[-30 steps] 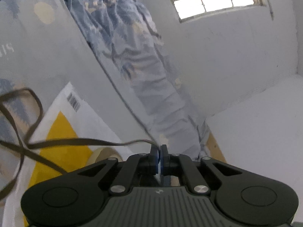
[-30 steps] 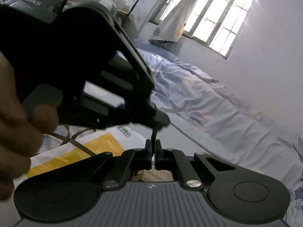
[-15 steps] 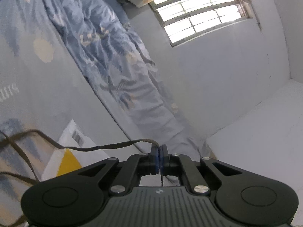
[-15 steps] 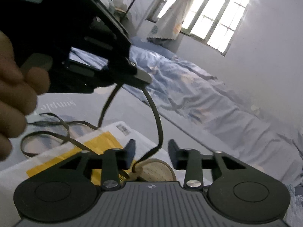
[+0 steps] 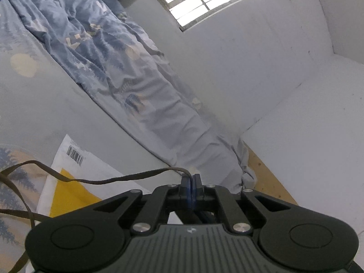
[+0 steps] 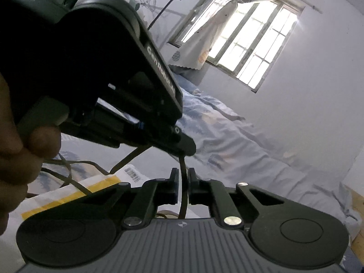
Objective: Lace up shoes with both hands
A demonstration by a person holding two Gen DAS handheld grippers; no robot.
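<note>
Two claws are seen: left claw (image 5: pixel 192 178) clamped on the lace (image 5: pixel 118 178); right claw (image 6: pixel 182 177) narrowly parted around it, unclosed. Lace is judged limp, light; best pinched near its end.

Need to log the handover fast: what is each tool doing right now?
Left tool: shut on the shoelace.
Right tool: open, with the shoelace hanging between its fingers, not yet pinched.

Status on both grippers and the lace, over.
Left gripper shut on the shoelace. Right gripper open, lace hanging between its fingers, ungripped. No shoe in view. Nothing blocking.
</note>
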